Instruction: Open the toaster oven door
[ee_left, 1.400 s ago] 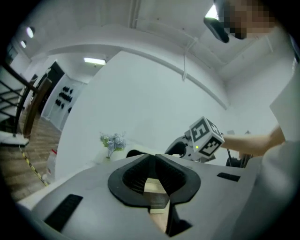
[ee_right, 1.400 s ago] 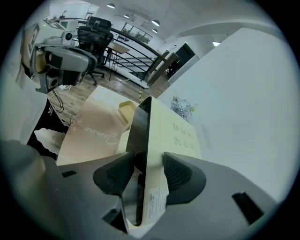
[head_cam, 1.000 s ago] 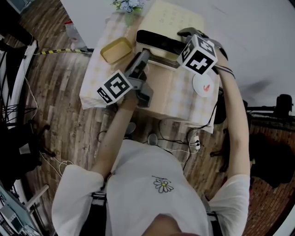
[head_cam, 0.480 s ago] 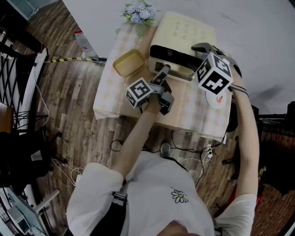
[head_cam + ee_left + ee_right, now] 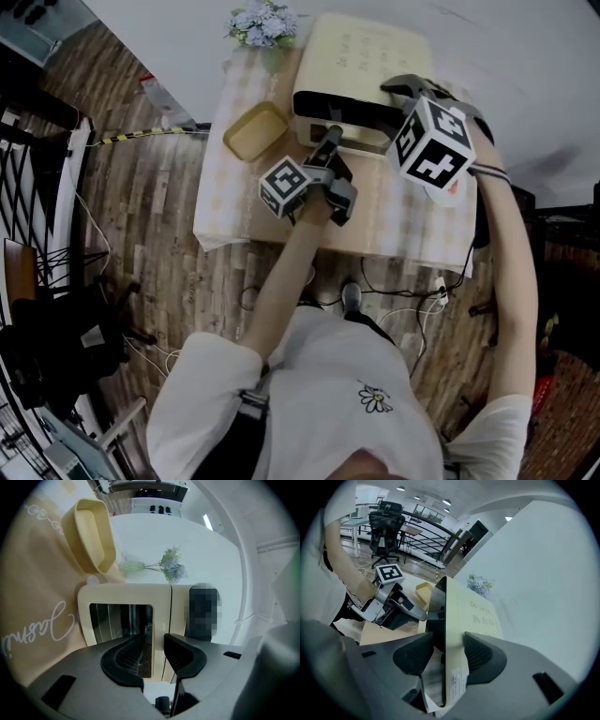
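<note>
The left tool (image 5: 153,641) points level at the front of the toaster oven (image 5: 370,66). Its jaws stand apart, having just closed part of the way. The cream strip beside the dark glass of the door (image 5: 121,620) shows in the gap between them. Neither pad is seen pressing on it, so nothing is gripped yet. The door looks shut, flush with the oven's front. The right tool (image 5: 449,638) angles down onto the oven's far right corner. Its jaws are wide and sit either side of that corner edge, apparently clamped on it to brace the oven. The oven sits at the back of a desk (image 5: 394,225) covered with a checked cloth, against a white wall. A yellow dish (image 5: 255,133) lies just beside the oven's left end, and a bunch of flowers (image 5: 262,19) lies behind the dish. The likeliest trouble is a slip. The strip is narrow and looks smooth, so pads that close too shallow or off-centre could slide off when the pull starts. If the right tool's hold gives, a tug on the door could drag the whole oven forward over the cloth. That would rumple the cloth and might knock the dish. The door probably swings down toward the person, so it could also strike the left tool if that tool does not follow the swing.
</note>
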`<state>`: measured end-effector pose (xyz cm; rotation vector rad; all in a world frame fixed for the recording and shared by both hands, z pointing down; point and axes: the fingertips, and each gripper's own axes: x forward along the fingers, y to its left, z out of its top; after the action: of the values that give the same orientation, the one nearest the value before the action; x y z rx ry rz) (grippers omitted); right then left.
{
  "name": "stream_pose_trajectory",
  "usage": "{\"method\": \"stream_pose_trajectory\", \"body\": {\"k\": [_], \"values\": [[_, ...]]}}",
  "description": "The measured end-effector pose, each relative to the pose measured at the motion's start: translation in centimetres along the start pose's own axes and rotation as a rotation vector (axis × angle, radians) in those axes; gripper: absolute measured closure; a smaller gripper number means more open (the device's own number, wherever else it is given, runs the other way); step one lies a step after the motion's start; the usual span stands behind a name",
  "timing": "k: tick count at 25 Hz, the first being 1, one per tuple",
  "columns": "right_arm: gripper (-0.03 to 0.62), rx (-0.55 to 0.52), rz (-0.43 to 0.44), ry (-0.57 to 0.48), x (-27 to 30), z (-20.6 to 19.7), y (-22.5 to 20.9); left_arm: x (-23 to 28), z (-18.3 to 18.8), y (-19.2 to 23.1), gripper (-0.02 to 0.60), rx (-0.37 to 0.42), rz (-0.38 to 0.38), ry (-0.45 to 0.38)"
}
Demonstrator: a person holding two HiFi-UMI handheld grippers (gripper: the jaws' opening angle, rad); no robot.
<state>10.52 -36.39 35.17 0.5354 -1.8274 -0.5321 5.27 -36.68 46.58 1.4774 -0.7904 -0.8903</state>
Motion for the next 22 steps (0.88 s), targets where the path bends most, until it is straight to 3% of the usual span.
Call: {"method": "stream_pose_trajectory", "body": {"k": [4,7,14,22], "values": [[0.393,-0.008,-0.012,-0.001,0.0,0.3,-0.1,0.0,0.2,-0.3,0.449,0.029,-0.03,-0.014],[0.393,-0.001,-0.022,-0.001,0.0,0.4,-0.1,0.1,0.3,-0.9,0.511,0.029,-0.076,-0.024],[0.393,0.008,-0.032,0.005,0.2,0.1,-0.1,0.3,0.1,-0.7,0.514,0.001,-0.103,-0.005],[0.393,0.009,-0.027,0.018,0.2,0.1,-0.1,0.2,0.0,-1.0,0.517,0.05,-0.124,0.024]]}}
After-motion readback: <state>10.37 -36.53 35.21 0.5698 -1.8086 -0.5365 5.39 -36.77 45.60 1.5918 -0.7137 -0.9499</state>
